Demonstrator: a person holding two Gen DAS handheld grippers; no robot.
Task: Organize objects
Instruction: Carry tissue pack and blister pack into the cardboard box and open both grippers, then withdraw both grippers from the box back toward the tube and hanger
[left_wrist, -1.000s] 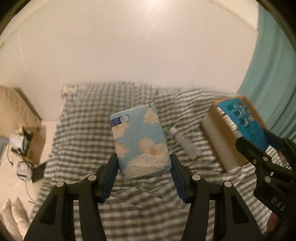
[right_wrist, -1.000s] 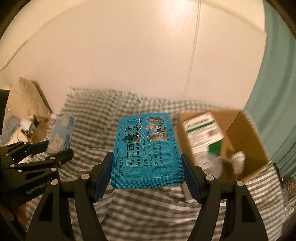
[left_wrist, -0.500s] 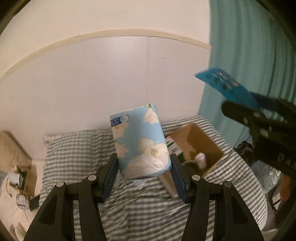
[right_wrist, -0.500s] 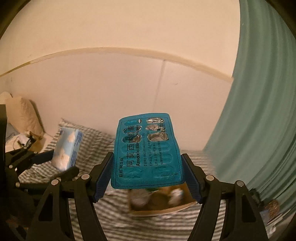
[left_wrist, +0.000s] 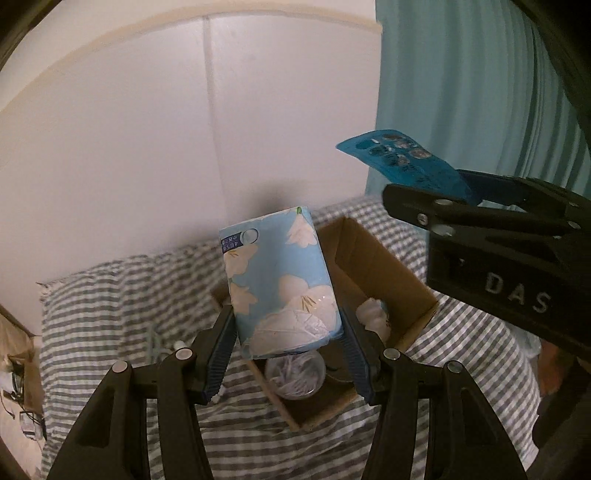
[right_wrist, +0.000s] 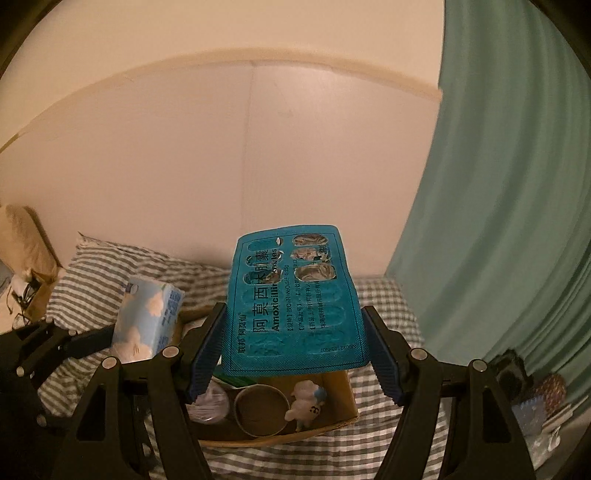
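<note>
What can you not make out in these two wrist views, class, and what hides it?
- Left view: the tissue pack hides much of the cardboard box interior.
- Right view: the amoxicillin blister pack covers the box's far half.
- Right view: small items at the lower right edge are blurred and cut off.

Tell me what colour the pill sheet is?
The flat plastic pill blister sheet is teal blue with dark printed writing, clearest in the right wrist view.

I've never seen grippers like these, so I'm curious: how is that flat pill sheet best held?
By its two long edges near one end, as the right gripper does now: the pill sheet is thin and flat, so fingers closing edge-on from either side hold it level.
</note>
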